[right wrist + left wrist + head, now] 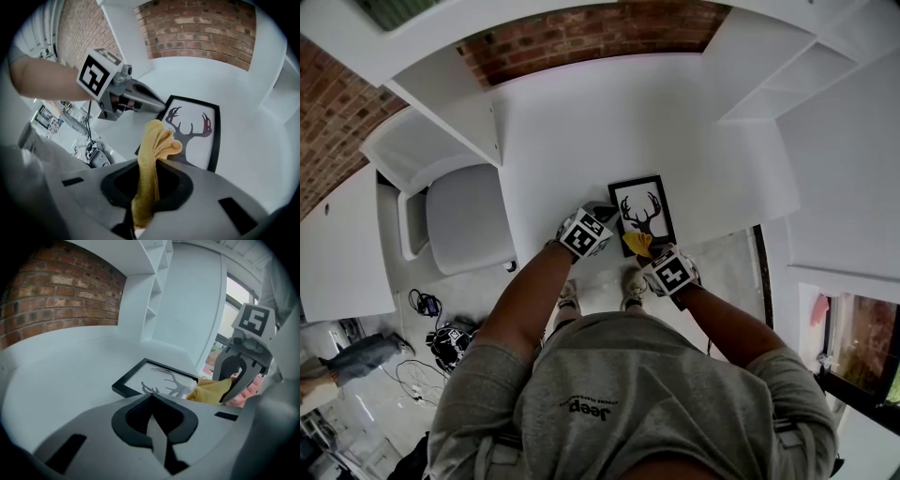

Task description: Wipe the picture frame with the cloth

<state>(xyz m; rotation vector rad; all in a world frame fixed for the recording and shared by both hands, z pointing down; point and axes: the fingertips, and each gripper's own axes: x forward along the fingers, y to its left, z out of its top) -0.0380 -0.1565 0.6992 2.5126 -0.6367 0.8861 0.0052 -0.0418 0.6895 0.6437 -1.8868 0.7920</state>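
Head view, centre: the picture frame [643,212] lies flat on the white table [581,122], long axis running up-picture. The right gripper [646,251], clamped on the yellow cloth [637,242], sits at its lower edge. The left gripper [606,210], jaws together and empty, is beside its left edge.

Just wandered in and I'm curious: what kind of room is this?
Probably a home study or office nook: a white built-in desk with white shelves beside it, a brick wall behind, and a deer picture frame lying on the desk.
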